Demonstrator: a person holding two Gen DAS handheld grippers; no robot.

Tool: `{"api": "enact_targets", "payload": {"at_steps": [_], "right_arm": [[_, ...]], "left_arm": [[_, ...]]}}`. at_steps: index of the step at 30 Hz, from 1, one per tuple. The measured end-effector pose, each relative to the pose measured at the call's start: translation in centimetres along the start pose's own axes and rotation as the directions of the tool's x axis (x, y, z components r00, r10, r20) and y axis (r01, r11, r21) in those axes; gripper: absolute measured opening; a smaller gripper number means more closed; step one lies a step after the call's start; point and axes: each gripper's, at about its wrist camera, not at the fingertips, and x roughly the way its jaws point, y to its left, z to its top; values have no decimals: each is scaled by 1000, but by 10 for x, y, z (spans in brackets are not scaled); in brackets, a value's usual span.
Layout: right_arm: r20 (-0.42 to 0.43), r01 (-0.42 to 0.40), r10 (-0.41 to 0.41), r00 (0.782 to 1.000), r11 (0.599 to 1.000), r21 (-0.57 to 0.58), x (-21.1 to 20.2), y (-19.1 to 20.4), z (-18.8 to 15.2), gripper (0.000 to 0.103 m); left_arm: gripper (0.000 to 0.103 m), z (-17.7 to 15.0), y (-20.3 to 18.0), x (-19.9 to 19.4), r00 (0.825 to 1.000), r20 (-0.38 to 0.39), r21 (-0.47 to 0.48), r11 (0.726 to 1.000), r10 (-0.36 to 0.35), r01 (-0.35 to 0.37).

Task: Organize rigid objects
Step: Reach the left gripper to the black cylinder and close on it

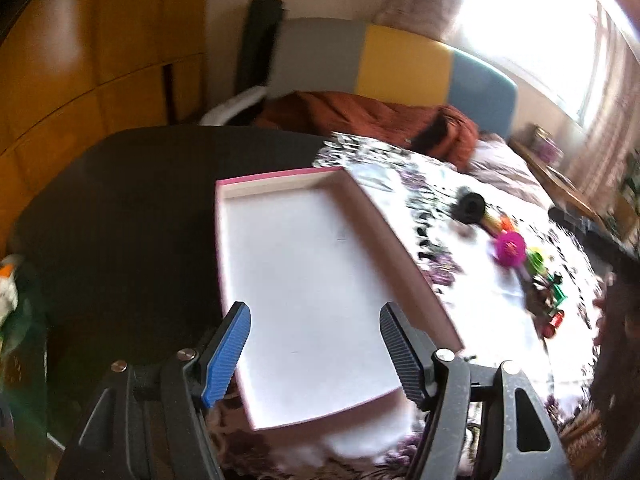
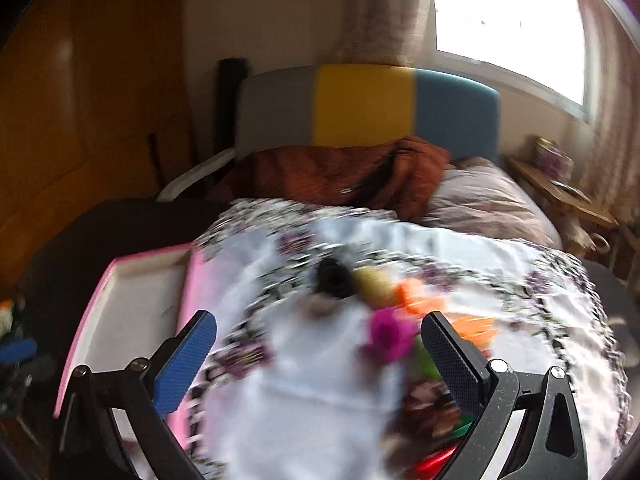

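- Two grippers over a bed, both views blurred; floral cloth (image 2: 344, 396) covers most of the near surface, its far edge just short of a rust blanket (image 2: 340, 176) and the headboard (image 2: 360, 108).
- Dark surface (image 1: 120, 220) lies left of the cloth, bare between its rim and the box.
- Pink-edged shallow box (image 1: 312, 292), white inside, nothing in it; right wall sits along the cloth's left edge, near corner overhangs toward the camera.
- Left gripper (image 1: 316, 340) gaping wide above the box's near end, one finger over each long side, nothing between them.
- Right gripper (image 2: 320, 360) also spread wide over open white cloth, nothing gripped; toys lie just by its right finger.
- Small toys in a loose row on the cloth, well right of the box: black round piece (image 1: 470, 208) farthest, magenta wheel (image 1: 510, 246), orange pieces (image 2: 420, 296), green piece (image 1: 536, 260), red piece (image 1: 554, 322) nearest.
- Clear cloth between box wall and the toy row.
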Motion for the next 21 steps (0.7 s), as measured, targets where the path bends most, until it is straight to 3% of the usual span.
{"api": "enact_targets", "payload": {"at_steps": [3,8,11,14,21], "right_arm": [[-30,72,-69,997,994,78,12,-50,11,103],[-104,181,-163,981,962,203,33,-124,-2,103],[-151,187,-147,978,933,307,41,-149,-10,103],[-118,163,-128,985,914,370,35,-159,-7,103],[-104,131,-93,990,876,465,28,-174,-10,103]], "left_arm": [[68,11,-21,9,997,-7,56,995,-82,82],[68,38,-54,37,979,-99,96,978,-177,186],[68,53,-74,50,962,-146,105,964,-230,246],[68,74,-96,78,934,-224,64,952,-279,300],[67,124,-148,133,914,-266,73,939,-307,337]]}}
